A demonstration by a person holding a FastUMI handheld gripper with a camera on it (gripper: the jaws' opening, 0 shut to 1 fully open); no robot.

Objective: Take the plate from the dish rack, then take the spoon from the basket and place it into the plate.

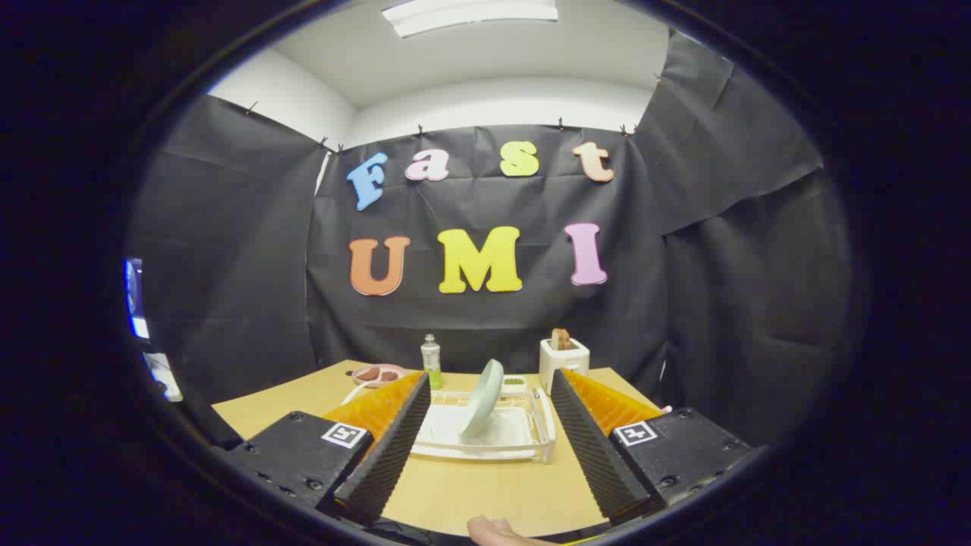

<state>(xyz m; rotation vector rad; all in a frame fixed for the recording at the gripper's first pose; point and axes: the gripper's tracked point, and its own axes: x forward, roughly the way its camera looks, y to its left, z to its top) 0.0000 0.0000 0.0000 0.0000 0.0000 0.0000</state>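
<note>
On the light wooden tabletop (470, 485) ahead of us sits a white wire dish rack (501, 432) on a white drip tray, and a pale green round plate (483, 396) stands on edge in it, leaning slightly. We hold the gripper (485, 383) with its jaws spread wide and released, grasping nothing; its two black ribbed fingers (391, 447) with orange sides frame the rack, and the plate lies between them and just beyond their tips. Behind the rack, a small clear bottle with a green label (431, 362) stands upright. To its left, partly behind the left finger, rests a pink dish (377, 373) holding something brown. To the right of the plate stands a white toaster (564, 360) with a brown slice poking from its top. A small white container (513, 384) sits just behind the rack; we cannot tell what is in it. Part of a hand (501, 531) shows below the fingers.
</note>
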